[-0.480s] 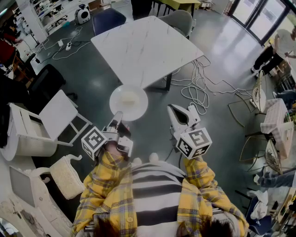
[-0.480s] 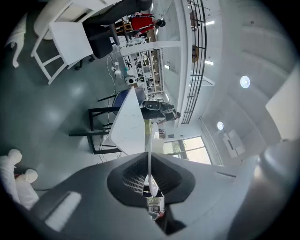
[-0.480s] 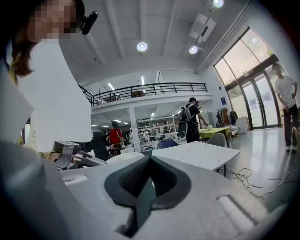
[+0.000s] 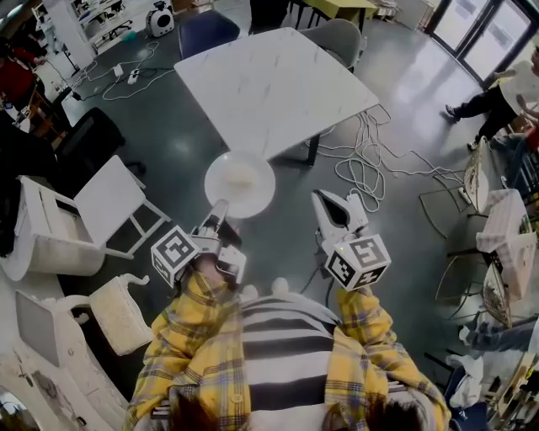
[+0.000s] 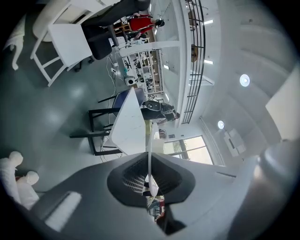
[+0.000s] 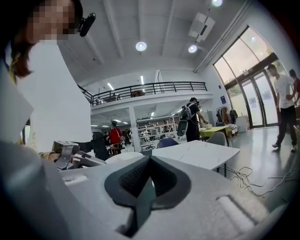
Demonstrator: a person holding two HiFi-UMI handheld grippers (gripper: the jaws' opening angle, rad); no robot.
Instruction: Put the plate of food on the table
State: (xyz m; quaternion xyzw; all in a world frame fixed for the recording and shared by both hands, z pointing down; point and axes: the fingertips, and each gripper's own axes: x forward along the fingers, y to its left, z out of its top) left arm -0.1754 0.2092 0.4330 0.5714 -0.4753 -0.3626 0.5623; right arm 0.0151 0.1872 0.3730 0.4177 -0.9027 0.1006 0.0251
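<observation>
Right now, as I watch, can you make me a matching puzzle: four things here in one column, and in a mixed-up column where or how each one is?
Things:
1. round white plate with pale food
2. square white marble-look table
3. left gripper
4. right gripper

Places or states:
A. shut, with nothing between its jaws
B. stands ahead, beyond the plate
C. clamped on the plate's near rim
D. carried above the grey floor, not yet on the table

Pairs: 1-D, 2-B, 3-C, 4-A

Cables tangled right; white chair left; possibly small robot far.
</observation>
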